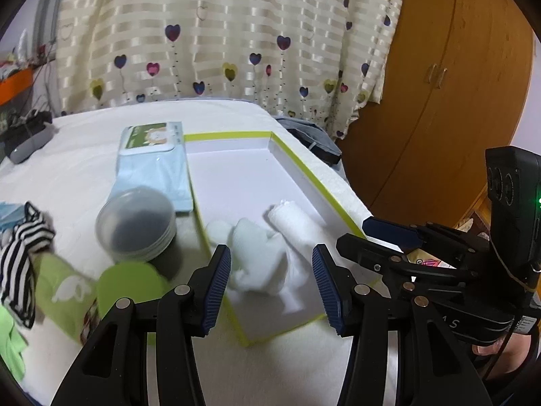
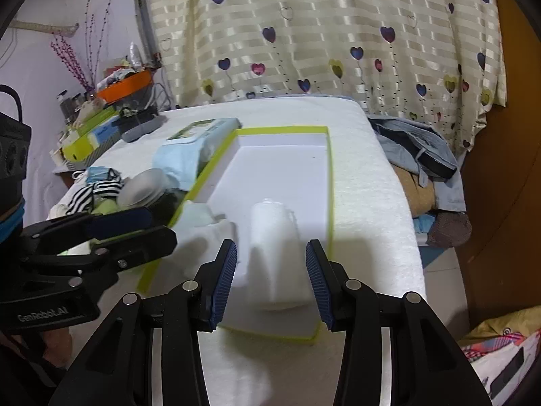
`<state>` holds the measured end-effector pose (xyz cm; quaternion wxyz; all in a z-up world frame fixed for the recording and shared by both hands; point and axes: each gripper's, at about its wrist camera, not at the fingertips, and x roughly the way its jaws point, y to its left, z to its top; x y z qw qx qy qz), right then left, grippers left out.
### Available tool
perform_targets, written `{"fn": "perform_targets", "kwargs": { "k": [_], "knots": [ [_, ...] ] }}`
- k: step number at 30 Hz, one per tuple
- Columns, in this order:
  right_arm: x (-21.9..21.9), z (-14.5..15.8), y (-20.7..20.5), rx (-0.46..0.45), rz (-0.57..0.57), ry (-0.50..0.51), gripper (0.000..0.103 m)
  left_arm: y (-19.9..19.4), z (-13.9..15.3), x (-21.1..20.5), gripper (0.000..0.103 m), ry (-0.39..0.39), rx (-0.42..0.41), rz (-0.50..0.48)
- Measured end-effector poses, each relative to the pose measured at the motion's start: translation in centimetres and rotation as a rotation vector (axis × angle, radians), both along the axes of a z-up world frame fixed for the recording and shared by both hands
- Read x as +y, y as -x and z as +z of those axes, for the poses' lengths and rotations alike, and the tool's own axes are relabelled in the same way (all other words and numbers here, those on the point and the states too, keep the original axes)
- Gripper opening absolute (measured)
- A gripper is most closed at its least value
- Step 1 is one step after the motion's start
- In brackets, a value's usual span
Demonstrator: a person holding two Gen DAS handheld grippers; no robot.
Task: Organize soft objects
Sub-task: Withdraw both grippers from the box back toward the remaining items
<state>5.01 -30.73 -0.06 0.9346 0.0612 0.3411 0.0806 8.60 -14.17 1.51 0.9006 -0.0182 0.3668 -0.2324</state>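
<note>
White stuff: 2 soft pieces already sit in the near end of the box (image 1: 297, 165), a rolled towel (image 2: 275, 247) and a bunched cloth (image 1: 257, 253) touching its left side. Looks like you're packing from the near corner outward, which keeps the far half free.
Box: shallow, white inside, lime rim, lying flat on the white bedding so you can drop things in from above.
Left gripper (image 1: 272, 284): jaws apart, nothing pinched. The cloth shows in the gap, but the pads aren't on it.
Right gripper (image 2: 272, 282): jaws apart too, straddling the towel's near end without pressing it, so I'd say that one's placed.
Leftovers: striped sock (image 1: 20, 257), green cloth (image 1: 62, 287) and blue mask (image 2: 98, 172) are piled left of the box, outside it. Guessing those go in next.
Not soft: round tub (image 1: 135, 223) and wipes pack (image 1: 154, 155) sit right against the box's left wall. You'll want to reach around them.
Progress: my guess is roughly halfway.
</note>
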Motion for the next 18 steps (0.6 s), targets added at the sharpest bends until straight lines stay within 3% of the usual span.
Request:
{"fn": "perform_targets", "kwargs": {
  "k": [18],
  "knots": [
    [4.4, 2.1, 2.7, -0.064, 0.1, -0.004, 0.044, 4.8, 1.9, 5.1, 0.049, 0.06, -0.067, 0.088]
  ]
}}
